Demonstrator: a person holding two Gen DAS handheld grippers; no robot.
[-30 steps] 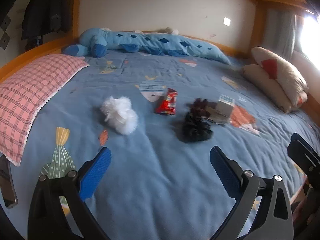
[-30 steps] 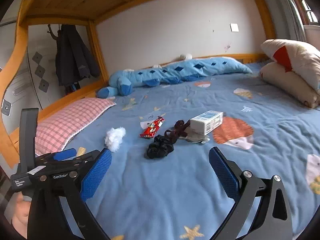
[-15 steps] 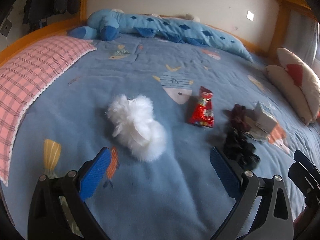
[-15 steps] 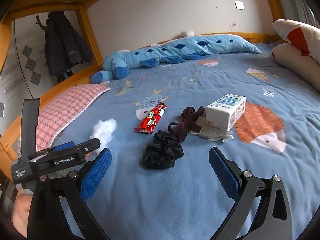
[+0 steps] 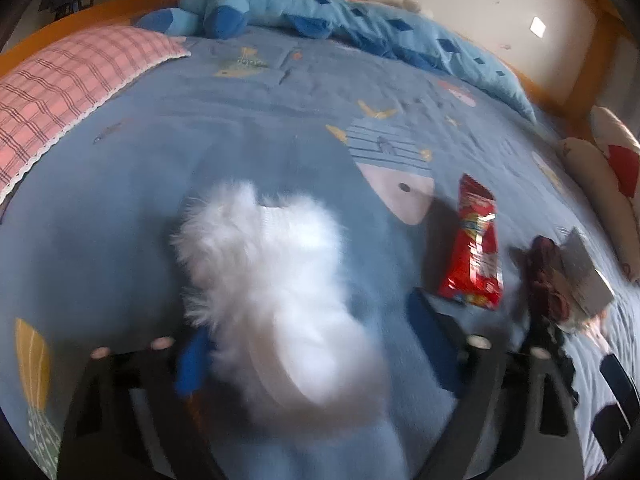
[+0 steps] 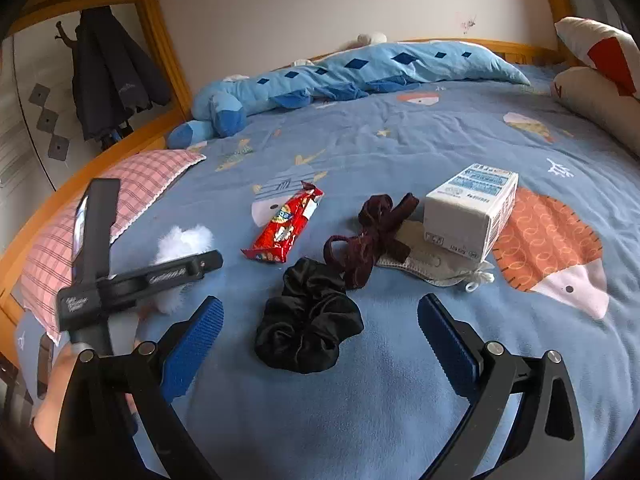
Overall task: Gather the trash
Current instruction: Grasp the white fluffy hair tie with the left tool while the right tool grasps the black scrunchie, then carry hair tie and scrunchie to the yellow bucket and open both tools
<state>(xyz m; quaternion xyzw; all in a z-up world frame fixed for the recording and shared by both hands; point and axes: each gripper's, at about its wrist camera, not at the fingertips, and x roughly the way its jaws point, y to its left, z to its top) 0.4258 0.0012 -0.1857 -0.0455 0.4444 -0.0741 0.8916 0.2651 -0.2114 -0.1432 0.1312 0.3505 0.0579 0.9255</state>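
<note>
A white fluffy item (image 5: 276, 292) lies on the blue bedspread, between the open jaws of my left gripper (image 5: 312, 352); the view is blurred and contact is unclear. It also shows in the right wrist view (image 6: 182, 246), partly hidden behind the left gripper body (image 6: 132, 276). A red snack wrapper (image 6: 286, 226) (image 5: 476, 256), a black scrunchie (image 6: 308, 328), a dark red hair tie (image 6: 372, 236), a grey face mask (image 6: 436, 270) and a white carton (image 6: 472, 210) lie mid-bed. My right gripper (image 6: 320, 340) is open and empty, its jaws on either side of the black scrunchie, just short of it.
A pink checked pillow (image 6: 120, 200) lies at the left edge. A long blue plush toy (image 6: 340, 72) runs along the back wall. Cream and red cushions (image 6: 600, 72) sit at the right. A wooden bed frame (image 6: 92, 168) borders the bed.
My left gripper has moved forward and down onto the white fluffy item, which now sits between its jaws. My right gripper has moved closer to the black scrunchie.
</note>
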